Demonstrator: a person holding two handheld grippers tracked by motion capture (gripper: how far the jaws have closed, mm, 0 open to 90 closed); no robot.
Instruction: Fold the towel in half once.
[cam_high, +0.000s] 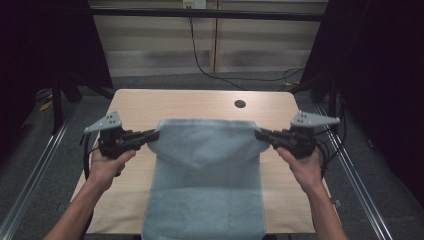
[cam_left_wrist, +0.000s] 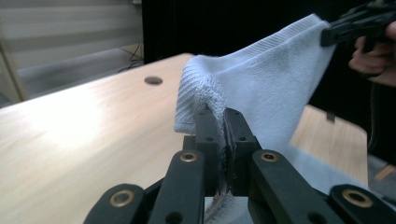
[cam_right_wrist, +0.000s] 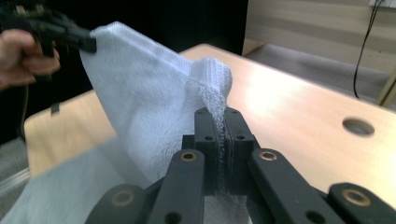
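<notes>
Stretching between the left gripper (cam_high: 152, 134) and right gripper (cam_high: 260, 134), each clamped tight on a far corner, the towel (cam_high: 205, 185) hangs lifted crosswise, its near length trailing over the table (cam_high: 200, 102) toward the person.

Pale blue towel (cam_high: 205, 170), far edge lifted taut, near end draping off table (cam_high: 145, 105)

The wooden table (cam_high: 150, 102) lies bare beyond the lifted towel (cam_high: 205, 145) and along both its sides, open for passing; the stretched towel bars the middle between the two grippers.
</notes>
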